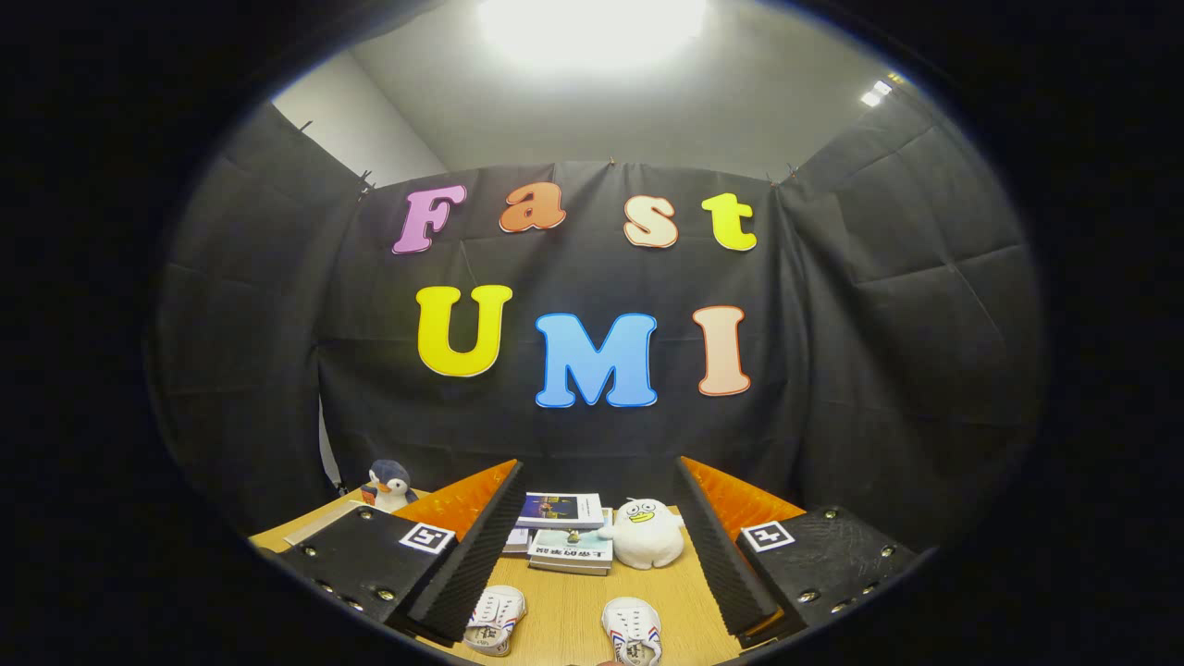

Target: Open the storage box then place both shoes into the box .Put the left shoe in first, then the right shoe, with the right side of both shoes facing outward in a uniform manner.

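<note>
The table (564,601) is pale wood and runs from the near edge back to the black cloth wall (592,416).

The gripper (592,555) hangs above the table with its two fingers spread wide and nothing between the pads; it is released and grasps nothing. The left finger (467,555) and the right finger (726,555) are black with ribbed inner faces and orange backs, and each carries a small square marker on its mount.

A stack of books (566,541) lies far down the table, in the gap between the fingers and beyond their tips. One book on top sits a little farther back and to the left of the others.

A white duck toy (645,532) stands just right of the books, touching or nearly touching them, also between the fingers and closer to the right one.

A penguin toy (388,486) stands at the far left, outside the left finger and well apart from the books.

The left shoe (495,620) lies on the table near the viewer, partly under the inner edge of the left finger. The right shoe (634,631) lies near it on the right, in the open gap between the fingers but below them, not touched by either. Both are white with red and blue stripes, laces up, toes pointing far. The two shoes are apart from each other.
</note>
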